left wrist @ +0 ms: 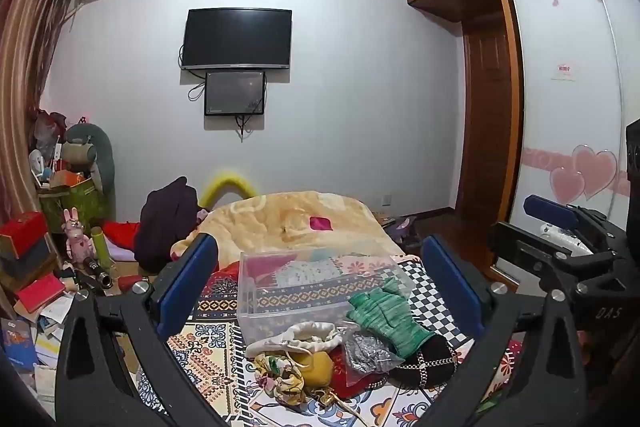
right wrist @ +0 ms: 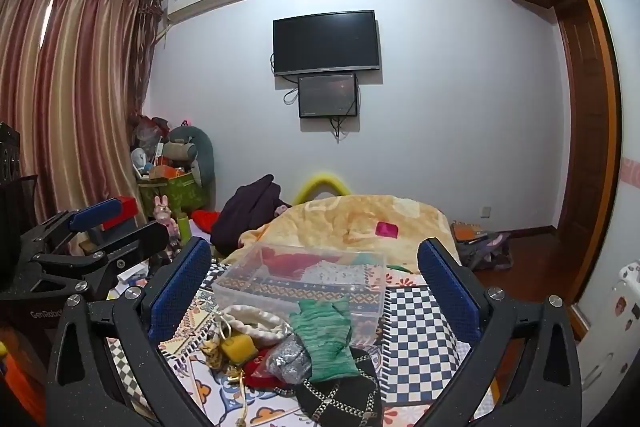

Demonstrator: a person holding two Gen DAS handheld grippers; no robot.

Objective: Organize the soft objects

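Two grippers hover over the bed [left wrist: 208,355], both with fingers spread wide and holding nothing: left gripper [left wrist: 320,279], right gripper [right wrist: 316,279]. Nearest, at 6 o'clock, lies a heap of soft things: black bag [left wrist: 430,359], green glove [left wrist: 384,315], cream pouch [left wrist: 304,339]. Just beyond it, touching the glove, sits a clear plastic bin [left wrist: 256,291]; farther off at 12 o'clock, a yellow quilt [left wrist: 288,215].

A clear plastic bin [left wrist: 320,291] sat open and upright on the patterned bedspread. Just in front lay the heap: a green knitted glove [left wrist: 384,319] draped against the bin's front wall, a cream drawstring pouch [left wrist: 304,337], a yellow sponge-like piece [left wrist: 316,365], a silvery glitter piece [left wrist: 366,351], and a black chain-trimmed item [left wrist: 426,361], all touching.
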